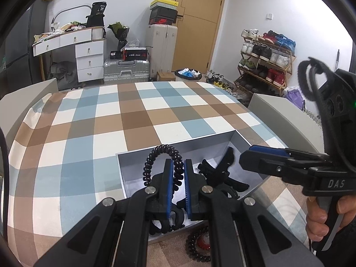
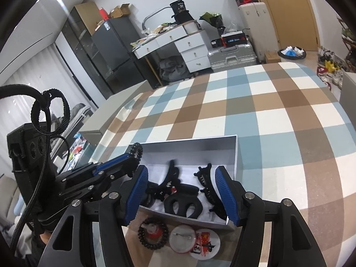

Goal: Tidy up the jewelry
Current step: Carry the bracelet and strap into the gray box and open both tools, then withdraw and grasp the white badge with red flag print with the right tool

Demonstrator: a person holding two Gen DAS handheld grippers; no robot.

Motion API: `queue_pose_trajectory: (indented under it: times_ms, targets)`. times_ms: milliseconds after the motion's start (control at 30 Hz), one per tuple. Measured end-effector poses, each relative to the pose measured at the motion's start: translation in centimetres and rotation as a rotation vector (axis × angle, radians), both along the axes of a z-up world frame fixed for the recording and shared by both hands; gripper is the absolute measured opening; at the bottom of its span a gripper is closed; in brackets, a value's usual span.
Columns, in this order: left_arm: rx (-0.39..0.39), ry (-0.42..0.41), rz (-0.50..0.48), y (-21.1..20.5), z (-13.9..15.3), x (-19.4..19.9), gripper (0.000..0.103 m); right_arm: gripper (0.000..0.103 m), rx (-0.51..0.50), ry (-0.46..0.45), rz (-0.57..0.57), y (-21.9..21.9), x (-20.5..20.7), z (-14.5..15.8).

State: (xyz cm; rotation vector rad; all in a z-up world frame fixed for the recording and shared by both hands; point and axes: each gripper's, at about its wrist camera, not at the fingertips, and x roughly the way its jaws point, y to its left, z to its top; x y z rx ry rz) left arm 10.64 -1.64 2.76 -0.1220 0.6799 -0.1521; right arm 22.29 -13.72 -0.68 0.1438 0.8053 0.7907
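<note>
The left hand-held gripper (image 1: 178,179), jaws clamped on a black spiral-coil hair tie (image 1: 163,155), holds it over the open grey cardboard box (image 1: 178,148) on the checked-cloth bench (image 1: 111,122), apparently for release among the black plastic claw clips (image 2: 182,200). The right hand-held gripper (image 2: 181,197) hangs half open and empty above the box; a second coil tie (image 2: 153,235) and two round badges (image 2: 194,242) wait outside its near wall.

Both grippers (image 1: 178,173) (image 2: 181,191) were matte black with ribbed blue pads on the fingers (image 2: 224,191), silver pivot screws, "DAS" lettering on the right one (image 1: 255,158), braided black cable and velcro strap loops.
</note>
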Motion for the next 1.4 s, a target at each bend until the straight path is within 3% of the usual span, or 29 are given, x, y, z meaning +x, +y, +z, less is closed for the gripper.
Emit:
queue_pose_trajectory:
  times_ms: [367, 467, 533, 633, 700, 767, 900, 933, 1100, 1267, 1400]
  targets:
    - [0.006, 0.032, -0.021, -0.6, 0.1, -0.1, 0.009, 0.063, 0.019, -0.008, -0.003, -0.7, -0.1, 0.6]
    - [0.018, 0.041, -0.026, -0.8, 0.2, -0.4, 0.031, 0.063, 0.016, -0.011, -0.006, -0.8, -0.1, 0.7]
    - [0.032, 0.023, -0.023, -0.9, 0.4, -1.0, 0.054, 0.063, 0.014, -0.019, -0.017, -0.9, -0.1, 0.7]
    - [0.014, -0.002, -0.016, -0.5, 0.9, -2.0, 0.074, 0.063, -0.011, -0.034, -0.022, -1.0, -0.3, 0.9]
    - [-0.001, -0.013, -0.002, -0.1, 1.1, -2.7, 0.083, 0.063, -0.03, -0.041, -0.026, -1.2, -0.6, 0.9]
    - [-0.003, -0.02, 0.014, 0.2, 1.1, -3.3, 0.085, 0.065, -0.044, -0.045, -0.029, -1.6, -0.8, 1.0]
    - [0.013, -0.005, 0.041, 0.6, 0.6, -4.1, 0.101, 0.077, -0.083, -0.051, -0.025, -2.1, -1.5, 1.1]
    - [0.015, -0.009, 0.045, 0.7, 0.4, -4.4, 0.101, 0.084, -0.098, -0.052, -0.026, -2.2, -1.7, 1.1]
    - [0.016, -0.019, 0.033, 0.9, -0.1, -5.1, 0.101, 0.092, -0.143, -0.055, -0.037, -3.2, -2.9, 0.5]
    - [0.055, 0.009, 0.0, 0.3, -0.8, -4.9, 0.102, 0.092, -0.238, -0.083, -0.051, -4.2, -4.1, -0.4]
    - [0.071, 0.028, -0.003, 0.1, -1.2, -4.9, 0.102, 0.092, -0.337, -0.052, -0.031, -4.3, -4.1, -2.3]
